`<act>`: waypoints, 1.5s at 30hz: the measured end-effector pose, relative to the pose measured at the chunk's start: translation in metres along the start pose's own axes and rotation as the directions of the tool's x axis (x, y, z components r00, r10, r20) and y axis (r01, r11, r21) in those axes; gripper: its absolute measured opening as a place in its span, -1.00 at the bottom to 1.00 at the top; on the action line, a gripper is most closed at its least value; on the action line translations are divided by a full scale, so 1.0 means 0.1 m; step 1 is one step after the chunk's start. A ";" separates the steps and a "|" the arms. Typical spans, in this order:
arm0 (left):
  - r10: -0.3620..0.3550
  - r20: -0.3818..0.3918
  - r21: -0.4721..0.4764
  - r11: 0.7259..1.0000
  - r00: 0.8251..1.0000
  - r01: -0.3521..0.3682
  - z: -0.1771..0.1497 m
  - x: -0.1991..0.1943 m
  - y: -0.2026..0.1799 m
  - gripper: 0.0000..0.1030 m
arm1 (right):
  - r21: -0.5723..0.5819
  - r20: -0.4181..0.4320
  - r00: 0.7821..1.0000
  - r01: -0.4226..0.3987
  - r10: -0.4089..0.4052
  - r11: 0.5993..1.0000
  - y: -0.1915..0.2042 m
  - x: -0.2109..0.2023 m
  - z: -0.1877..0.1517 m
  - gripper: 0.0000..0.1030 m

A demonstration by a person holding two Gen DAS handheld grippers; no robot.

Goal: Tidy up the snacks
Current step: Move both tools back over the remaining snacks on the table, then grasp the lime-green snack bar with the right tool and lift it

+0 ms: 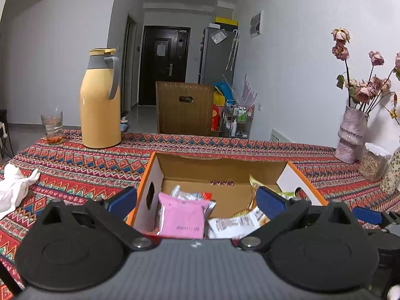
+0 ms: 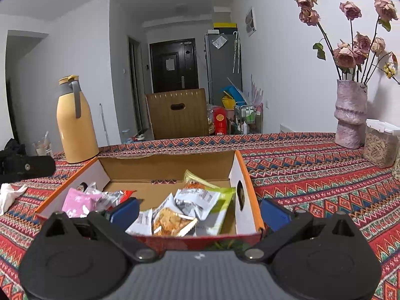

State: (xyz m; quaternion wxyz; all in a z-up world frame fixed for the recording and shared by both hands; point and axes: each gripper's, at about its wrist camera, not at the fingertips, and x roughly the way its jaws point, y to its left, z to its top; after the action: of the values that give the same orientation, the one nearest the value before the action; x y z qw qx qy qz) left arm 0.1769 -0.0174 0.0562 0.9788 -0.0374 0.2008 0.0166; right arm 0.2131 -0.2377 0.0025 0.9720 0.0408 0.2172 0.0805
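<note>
An open cardboard box (image 1: pixel 220 167) (image 2: pixel 160 165) with orange edges sits on the patterned tablecloth and holds several snack packets. A pink packet (image 1: pixel 181 216) (image 2: pixel 75 201) lies at its left side; white and green packets (image 2: pixel 200 200) and a chip packet (image 2: pixel 172 221) lie at its right. My left gripper (image 1: pixel 196 200) is open at the box's near wall, its fingers straddling the left half, nothing between them. My right gripper (image 2: pixel 200 212) is open too, straddling the box's right corner, empty. The other gripper's blue finger (image 1: pixel 367 215) shows in the left wrist view.
A yellow thermos jug (image 1: pixel 100 100) (image 2: pixel 75 122) and a glass (image 1: pixel 52 127) stand at the back left. A white cloth (image 1: pixel 12 187) (image 2: pixel 10 195) lies at the left. A pink vase of dried roses (image 2: pixel 350 115) (image 1: pixel 350 135) and a clear jar (image 2: pixel 380 145) stand at the right. A brown chair back (image 1: pixel 185 107) rises behind the table.
</note>
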 end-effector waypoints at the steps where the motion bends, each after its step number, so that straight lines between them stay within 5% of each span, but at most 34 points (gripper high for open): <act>1: 0.000 -0.003 0.002 1.000 1.000 0.000 -0.02 -0.02 0.01 1.00 | 0.000 -0.004 1.000 0.000 0.000 1.000 -0.01 -0.02 -0.02 1.00; 21: 0.001 -0.082 0.044 0.999 0.997 0.003 -0.55 -0.49 0.22 1.00 | -0.015 -0.097 0.994 -0.049 0.048 0.999 0.04 -0.60 -0.60 1.00; 36: -0.001 -0.112 0.087 0.996 0.994 0.011 -0.83 -1.08 0.56 1.00 | -0.019 -0.157 0.967 -0.205 0.199 0.979 0.71 -1.22 -1.11 1.00; 45: -0.040 -0.121 0.111 0.992 0.992 0.053 -0.92 -1.20 0.73 1.00 | -0.013 -0.187 0.962 -0.203 0.197 0.979 0.96 -1.27 -1.27 1.00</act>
State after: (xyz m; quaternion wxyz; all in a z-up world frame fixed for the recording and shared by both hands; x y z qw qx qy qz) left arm 0.0273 0.0454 0.0140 0.9658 0.0129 0.2582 -0.0200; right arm 0.0319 -0.1597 -0.0480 0.9350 0.0392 0.2997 0.1853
